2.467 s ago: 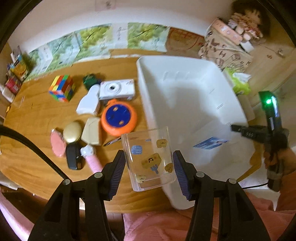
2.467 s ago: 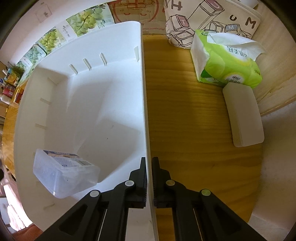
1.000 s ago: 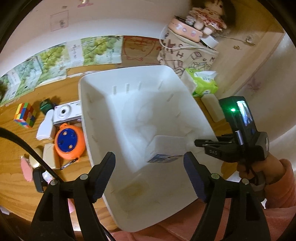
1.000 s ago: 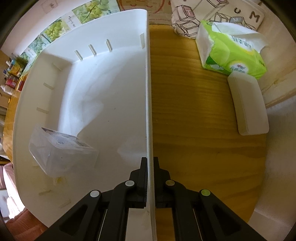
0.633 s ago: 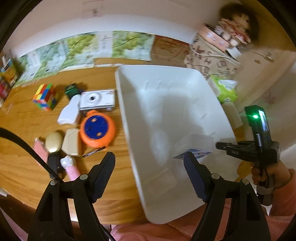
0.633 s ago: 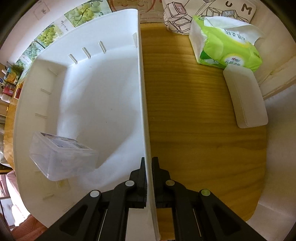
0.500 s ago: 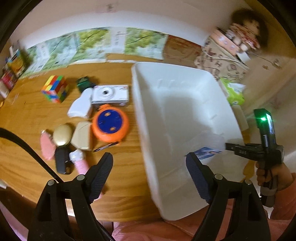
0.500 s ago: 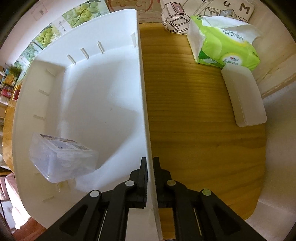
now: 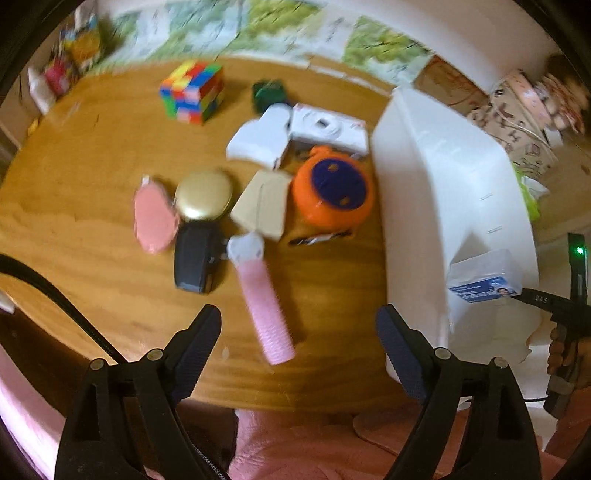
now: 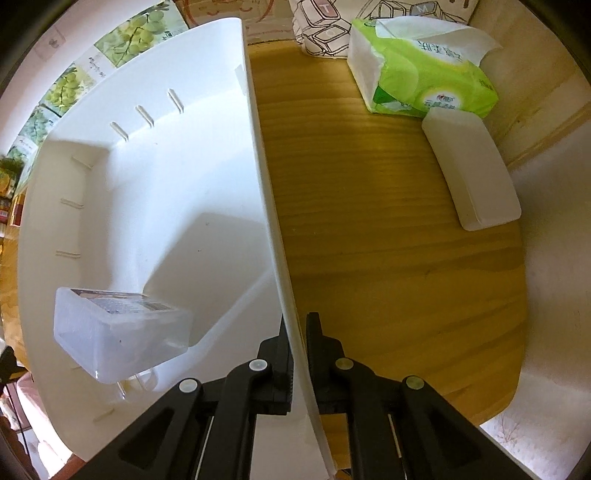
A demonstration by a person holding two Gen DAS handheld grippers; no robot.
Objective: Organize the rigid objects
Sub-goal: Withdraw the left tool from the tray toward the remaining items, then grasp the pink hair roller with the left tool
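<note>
My left gripper (image 9: 299, 325) hangs over the wooden table with its jaws opening and nothing between its pads. Just beyond its tips lies a pink ribbed tube (image 9: 264, 299). Farther off are a black device (image 9: 195, 258), a gold compact (image 9: 203, 194), a pink oval (image 9: 153, 218), a beige box (image 9: 262, 205), an orange round case (image 9: 332, 190), a white camera (image 9: 328, 127), a white bottle (image 9: 262, 138) and a colour cube (image 9: 192, 90). My right gripper (image 10: 297, 332) is shut on the right wall of the white bin (image 10: 147, 184). A clear labelled box (image 10: 118, 332) lies inside the bin.
A green tissue pack (image 10: 424, 74), a white case (image 10: 469, 166) and a patterned bag (image 10: 325, 26) sit right of the bin. A hand (image 9: 565, 354) holds the right gripper at the bin (image 9: 443, 177). The table's front edge and pink clothing lie under the left gripper.
The left gripper no longer holds the clear cartoon cup. It swung left from above the bin to above the loose objects, sank, and spread its jaws wider. The right gripper stayed clamped on the bin wall.
</note>
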